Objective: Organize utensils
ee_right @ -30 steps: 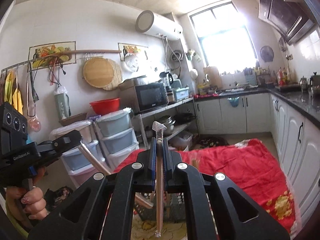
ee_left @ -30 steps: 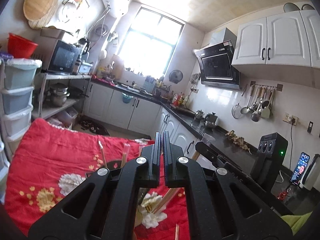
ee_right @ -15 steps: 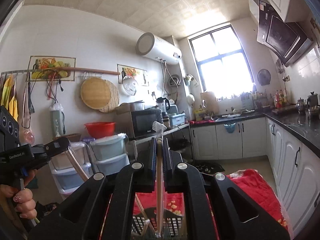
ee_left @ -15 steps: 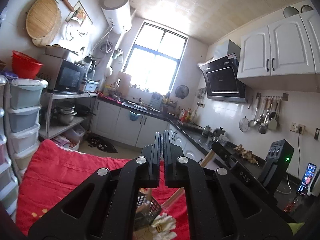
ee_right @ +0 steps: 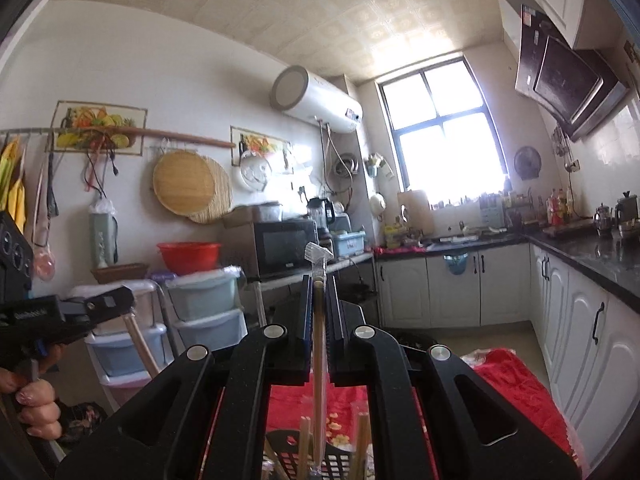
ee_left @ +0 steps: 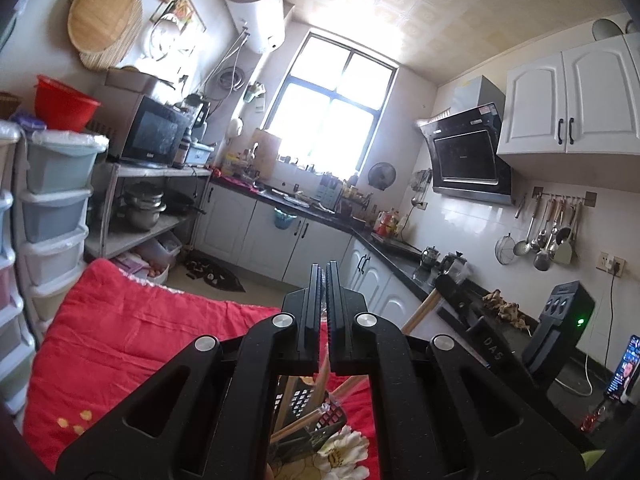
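My right gripper (ee_right: 319, 280) is shut on a pair of chopsticks in a clear plastic sleeve (ee_right: 319, 344), held upright above a black perforated utensil basket (ee_right: 288, 454) that holds other wooden chopsticks (ee_right: 305, 440). My left gripper (ee_left: 323, 276) is shut on a thin wrapped chopstick (ee_left: 322, 372) whose lower end hangs over the same basket (ee_left: 316, 412). In the left wrist view the right gripper (ee_left: 456, 292) also shows, holding a wooden stick (ee_left: 420, 312). In the right wrist view the left gripper (ee_right: 108, 304) shows at the left.
The basket sits on a red flowered cloth (ee_left: 132, 340). White cabinets (ee_right: 452, 292) and a dark counter (ee_left: 404, 248) run along the right. Stacked plastic drawers (ee_left: 52, 216) and a shelf with a microwave (ee_left: 154, 132) stand at the left.
Both grippers have risen and tilted upward, so more wall and ceiling shows. The basket has slid toward the bottom edge of both views. Both stay shut on their chopsticks.
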A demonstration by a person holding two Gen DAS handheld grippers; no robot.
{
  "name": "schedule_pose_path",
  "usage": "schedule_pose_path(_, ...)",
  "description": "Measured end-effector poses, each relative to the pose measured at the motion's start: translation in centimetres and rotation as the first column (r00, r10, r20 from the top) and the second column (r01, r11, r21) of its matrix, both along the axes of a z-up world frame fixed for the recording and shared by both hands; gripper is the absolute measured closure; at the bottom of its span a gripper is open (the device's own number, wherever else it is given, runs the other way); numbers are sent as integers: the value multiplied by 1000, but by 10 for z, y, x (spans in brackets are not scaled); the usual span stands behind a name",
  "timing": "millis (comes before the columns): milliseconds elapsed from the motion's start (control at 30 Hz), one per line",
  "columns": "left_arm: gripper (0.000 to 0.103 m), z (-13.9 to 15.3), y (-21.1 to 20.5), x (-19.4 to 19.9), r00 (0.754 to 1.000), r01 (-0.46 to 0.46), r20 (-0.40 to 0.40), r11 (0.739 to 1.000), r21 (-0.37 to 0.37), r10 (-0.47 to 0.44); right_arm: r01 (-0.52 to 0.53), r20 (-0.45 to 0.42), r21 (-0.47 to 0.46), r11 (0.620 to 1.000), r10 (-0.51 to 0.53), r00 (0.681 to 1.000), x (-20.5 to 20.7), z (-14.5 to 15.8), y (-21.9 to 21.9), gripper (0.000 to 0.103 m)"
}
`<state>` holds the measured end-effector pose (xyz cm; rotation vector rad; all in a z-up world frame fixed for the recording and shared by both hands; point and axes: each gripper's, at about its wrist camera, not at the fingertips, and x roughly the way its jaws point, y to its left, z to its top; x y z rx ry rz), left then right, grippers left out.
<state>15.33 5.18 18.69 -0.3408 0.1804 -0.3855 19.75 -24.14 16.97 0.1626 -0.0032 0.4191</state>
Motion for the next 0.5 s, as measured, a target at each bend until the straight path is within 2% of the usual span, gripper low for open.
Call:
schedule_pose_path(167, 102, -12, 1, 9, 1000, 1, -25, 1000, -16, -1, 9, -45, -3, 1000, -9, 999, 16, -22, 1, 97)
schedule_pose_path(500, 102, -39, -3, 23, 996, 16, -82, 999, -32, -18, 11, -101, -10, 1000, -12, 995, 25, -46, 12, 97)
